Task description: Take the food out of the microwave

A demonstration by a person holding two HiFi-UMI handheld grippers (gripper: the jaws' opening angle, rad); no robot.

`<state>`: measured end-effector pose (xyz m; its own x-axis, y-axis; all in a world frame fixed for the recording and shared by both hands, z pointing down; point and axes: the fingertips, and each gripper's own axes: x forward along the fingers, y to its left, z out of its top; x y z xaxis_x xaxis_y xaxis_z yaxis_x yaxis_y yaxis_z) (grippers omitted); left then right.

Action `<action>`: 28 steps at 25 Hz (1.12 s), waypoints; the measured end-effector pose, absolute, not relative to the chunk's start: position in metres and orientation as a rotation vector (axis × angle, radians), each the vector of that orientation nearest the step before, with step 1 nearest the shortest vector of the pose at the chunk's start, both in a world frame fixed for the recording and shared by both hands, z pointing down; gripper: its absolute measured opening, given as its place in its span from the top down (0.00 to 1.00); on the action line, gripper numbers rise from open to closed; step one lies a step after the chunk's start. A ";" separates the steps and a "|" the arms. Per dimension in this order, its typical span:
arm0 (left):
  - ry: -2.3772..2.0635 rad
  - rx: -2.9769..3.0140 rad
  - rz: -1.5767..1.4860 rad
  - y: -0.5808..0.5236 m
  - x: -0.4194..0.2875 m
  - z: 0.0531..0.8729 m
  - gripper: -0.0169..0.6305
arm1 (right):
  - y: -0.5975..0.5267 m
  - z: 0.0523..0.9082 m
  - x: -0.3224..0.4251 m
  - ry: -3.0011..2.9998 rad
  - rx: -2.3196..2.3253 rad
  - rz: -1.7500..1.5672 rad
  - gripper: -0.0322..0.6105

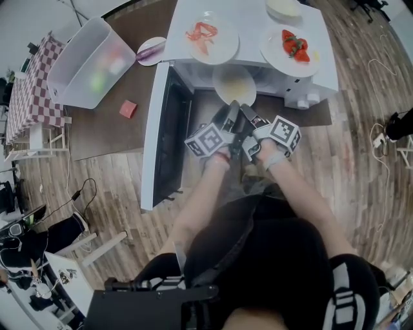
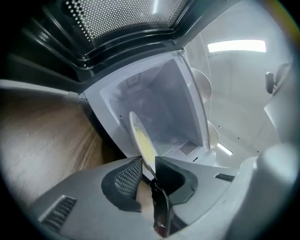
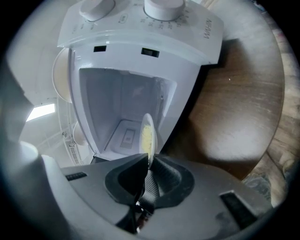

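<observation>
A white plate (image 1: 234, 85) (image 2: 140, 136) (image 3: 147, 136) of yellow food hangs level at the mouth of the white microwave (image 1: 310, 87) (image 3: 140, 33), whose door (image 1: 164, 129) stands open to the left. My right gripper (image 1: 247, 113) (image 3: 151, 161) is shut on the plate's near rim. Beside it, my left gripper (image 1: 230, 108) (image 2: 148, 164) has the same rim between its jaws. The rim lies against one pad, and the other pad stands just off it. Behind the plate the microwave cavity (image 2: 161, 101) looks bare.
On top of the microwave stand a plate of red food (image 1: 210, 35), a plate of cut red fruit (image 1: 293, 45) and a pale dish (image 1: 284, 8). On the brown table (image 1: 106, 138) to the left are a clear plastic bin (image 1: 90, 64), a pink block (image 1: 128, 108) and a small plate (image 1: 150, 51).
</observation>
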<state>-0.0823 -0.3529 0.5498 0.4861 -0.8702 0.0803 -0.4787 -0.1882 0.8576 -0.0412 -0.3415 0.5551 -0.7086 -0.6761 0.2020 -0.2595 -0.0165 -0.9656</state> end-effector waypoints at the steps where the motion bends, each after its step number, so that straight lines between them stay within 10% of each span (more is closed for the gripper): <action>1: -1.130 1.825 -0.545 -0.353 -0.082 0.551 0.84 | -0.342 0.556 -0.042 1.951 -0.983 -1.777 0.89; 28: -1.083 1.754 -0.559 -0.355 -0.090 0.554 0.84 | -0.365 0.567 -0.052 1.881 -1.008 -1.817 0.89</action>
